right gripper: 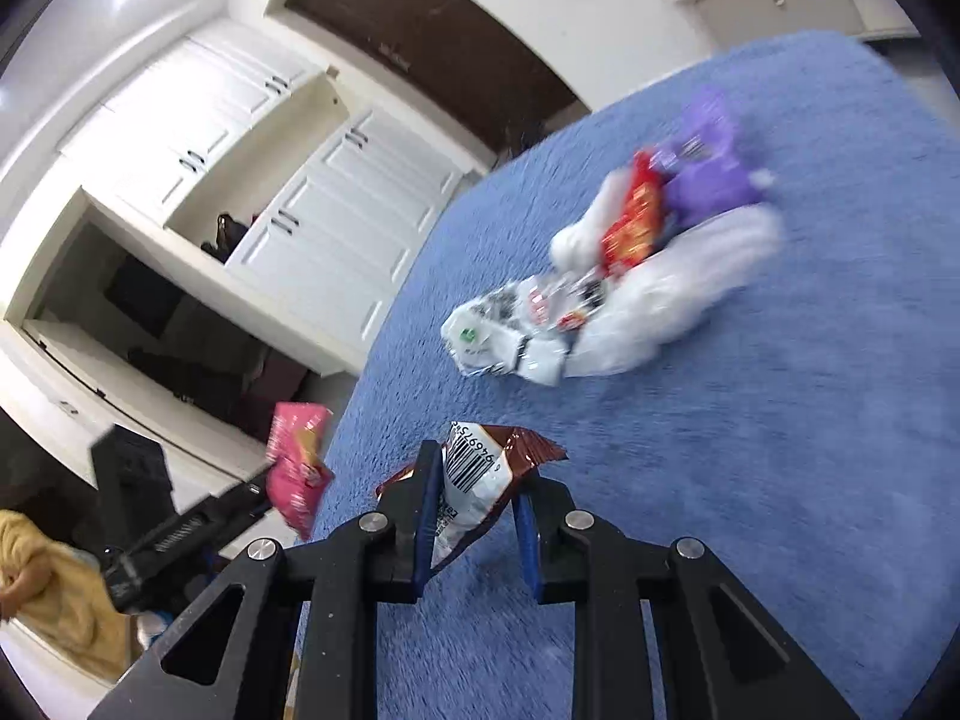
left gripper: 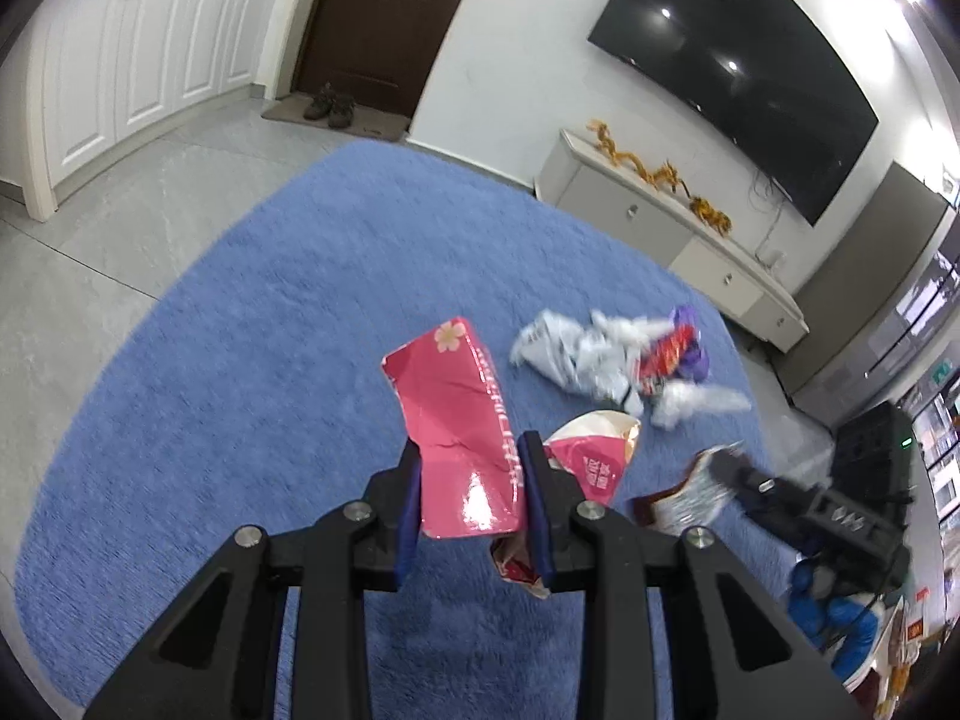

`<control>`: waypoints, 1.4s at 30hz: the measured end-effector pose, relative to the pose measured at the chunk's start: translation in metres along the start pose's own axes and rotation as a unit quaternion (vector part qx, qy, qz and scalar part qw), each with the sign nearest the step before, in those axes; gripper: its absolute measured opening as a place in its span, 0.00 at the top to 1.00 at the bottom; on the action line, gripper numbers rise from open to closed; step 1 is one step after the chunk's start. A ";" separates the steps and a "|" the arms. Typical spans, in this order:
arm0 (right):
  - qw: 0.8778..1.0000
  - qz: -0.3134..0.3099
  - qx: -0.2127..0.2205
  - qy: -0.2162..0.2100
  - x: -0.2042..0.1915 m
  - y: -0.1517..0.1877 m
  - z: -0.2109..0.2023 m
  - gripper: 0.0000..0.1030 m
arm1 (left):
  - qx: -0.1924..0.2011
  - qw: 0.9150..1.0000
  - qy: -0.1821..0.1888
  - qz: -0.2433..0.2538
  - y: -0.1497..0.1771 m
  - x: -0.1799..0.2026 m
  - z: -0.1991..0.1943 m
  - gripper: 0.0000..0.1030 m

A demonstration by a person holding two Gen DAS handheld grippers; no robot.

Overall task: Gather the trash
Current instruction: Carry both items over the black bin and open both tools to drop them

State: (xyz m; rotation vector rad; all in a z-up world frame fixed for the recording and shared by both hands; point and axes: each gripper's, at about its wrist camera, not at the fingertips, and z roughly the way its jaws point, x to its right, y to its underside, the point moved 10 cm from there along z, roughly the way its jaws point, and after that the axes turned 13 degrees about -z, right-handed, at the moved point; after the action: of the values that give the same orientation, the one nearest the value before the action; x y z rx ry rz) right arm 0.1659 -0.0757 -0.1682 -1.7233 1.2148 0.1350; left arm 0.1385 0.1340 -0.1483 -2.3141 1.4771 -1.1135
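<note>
Plainly both grippers were already loaded over the blue rug (left gripper: 252,312); the left gripper (left gripper: 471,480) had its jaws drawn narrow on a crumpled pink packet (left gripper: 462,420), which stood up out of the blue pads, with a second pink-and-cream wrapper (left gripper: 591,450) showing just beyond its right finger, though I could not tell whether that one was pinched too or only lying behind; the right gripper (right gripper: 474,492) was clamped on a brown-and-white snack bag (right gripper: 480,474), barcode side up, the foil bunched between the pads and lifted clear of the rug; no earlier frame being to hand, I say only that the jaws stood narrow on it; farther out on the rug, well apart from both grippers, lay the remaining heap of trash (right gripper: 606,276), a white crumpled plastic bag with a red wrapper and a purple one tangled on top of it; beyond the rug's far edge stood a low white TV cabinet (left gripper: 672,222); no bin or sack for the rubbish showed in either view; I judged the step in hand to be the carrying-off of two picked pieces, with the pile on the rug still to be gathered; the next move would call for keeping both grips closed while swinging away from the rug to wherever the trash goes, since the thin foil could slip free.
</note>
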 end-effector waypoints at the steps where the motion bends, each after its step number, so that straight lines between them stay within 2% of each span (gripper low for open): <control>1: 1.000 0.000 0.004 0.005 0.000 0.001 -0.005 0.79 | -0.005 1.000 0.000 0.002 0.005 0.001 0.004 0.73; 5: 1.000 0.002 0.014 0.022 0.002 0.007 -0.023 0.79 | -0.024 1.000 -0.007 0.008 0.022 -0.001 0.017 0.72; 11: 0.999 0.000 0.021 0.032 0.008 0.017 -0.041 0.79 | -0.028 0.999 -0.032 0.031 0.031 -0.003 0.028 0.70; 14: 0.999 0.000 0.020 0.036 0.001 0.015 -0.035 0.79 | -0.028 0.998 -0.037 0.039 0.032 -0.004 0.029 0.69; 15: 0.999 0.001 0.019 0.037 0.004 0.017 -0.037 0.79 | -0.030 0.998 -0.032 0.037 0.033 -0.004 0.029 0.68; 17: 0.999 0.002 0.018 0.039 0.006 0.019 -0.039 0.79 | -0.031 0.999 -0.022 0.032 0.031 -0.004 0.027 0.59; 18: 0.999 0.002 0.017 0.040 0.006 0.021 -0.040 0.79 | -0.029 0.999 -0.019 0.030 0.030 -0.005 0.025 0.51; 19: 0.999 0.002 0.017 0.041 0.006 0.021 -0.039 0.79 | -0.026 0.999 -0.016 0.026 0.028 -0.006 0.024 0.49; 26: 0.999 0.002 0.014 0.042 0.007 0.023 -0.038 0.79 | -0.025 0.999 -0.018 0.018 0.022 -0.012 0.027 0.49; 30: 0.999 0.001 0.013 0.041 0.007 0.023 -0.036 0.79 | -0.030 0.999 -0.022 0.024 0.023 -0.011 0.033 0.50; 32: 0.999 0.000 0.011 0.041 0.007 0.025 -0.036 0.79 | -0.037 0.999 -0.027 0.029 0.024 -0.009 0.038 0.55; 35: 0.999 -0.002 0.013 0.040 0.007 0.024 -0.035 0.79 | -0.049 0.998 -0.033 0.032 0.026 -0.010 0.046 0.73; 42: 0.999 -0.003 0.033 0.034 0.007 0.019 -0.045 0.80 | -0.035 0.999 -0.010 0.008 0.014 -0.013 0.039 0.78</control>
State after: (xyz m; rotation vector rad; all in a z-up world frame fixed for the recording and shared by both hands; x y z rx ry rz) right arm 0.1363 -0.1150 -0.1617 -1.6866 1.2502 0.0329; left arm 0.1523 0.1291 -0.1895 -2.3492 1.5488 -1.0488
